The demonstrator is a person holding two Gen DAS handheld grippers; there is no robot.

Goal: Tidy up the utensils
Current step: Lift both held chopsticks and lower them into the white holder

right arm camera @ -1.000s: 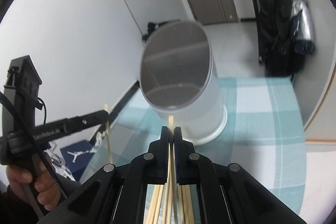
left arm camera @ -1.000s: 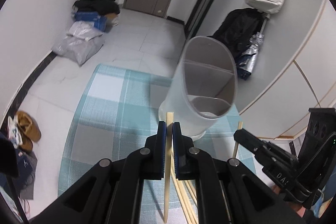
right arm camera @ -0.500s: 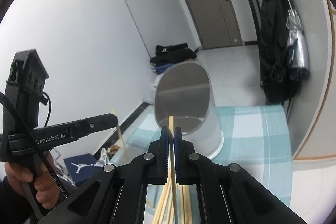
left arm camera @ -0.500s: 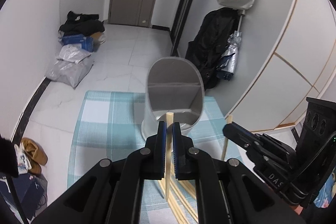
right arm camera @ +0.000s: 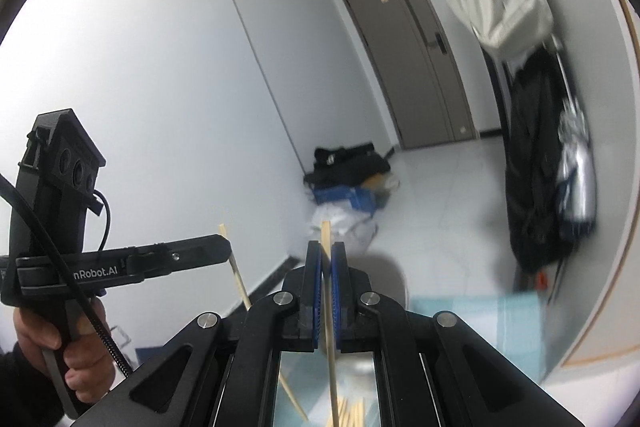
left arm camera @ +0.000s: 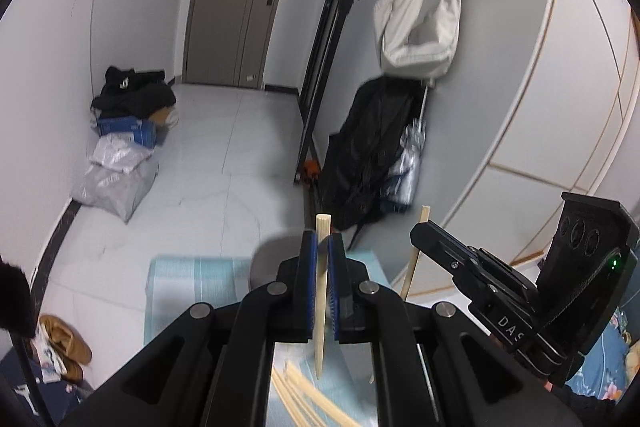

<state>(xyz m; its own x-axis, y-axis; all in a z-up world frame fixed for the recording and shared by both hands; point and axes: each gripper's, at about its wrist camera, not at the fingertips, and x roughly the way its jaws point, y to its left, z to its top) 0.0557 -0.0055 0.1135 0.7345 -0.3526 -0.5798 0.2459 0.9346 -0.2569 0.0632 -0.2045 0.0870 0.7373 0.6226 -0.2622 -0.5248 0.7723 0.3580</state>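
Observation:
My left gripper is shut on a single wooden chopstick, which stands nearly upright between the blue pads. My right gripper is likewise shut on one chopstick. Each gripper shows in the other's view: the right one with its stick, the left one with its stick. The grey utensil holder sits low, mostly hidden behind the fingers. Several loose chopsticks lie below on the blue checked cloth.
A person's hand grips the left tool. Plastic bags and boxes lie on the white floor at the left wall. A black coat and a white bag hang at the right. Shoes sit at lower left.
Both grippers have risen, each with its chopstick. The holder has dropped from the middle of both views to behind the fingers, and more of the room and door shows.

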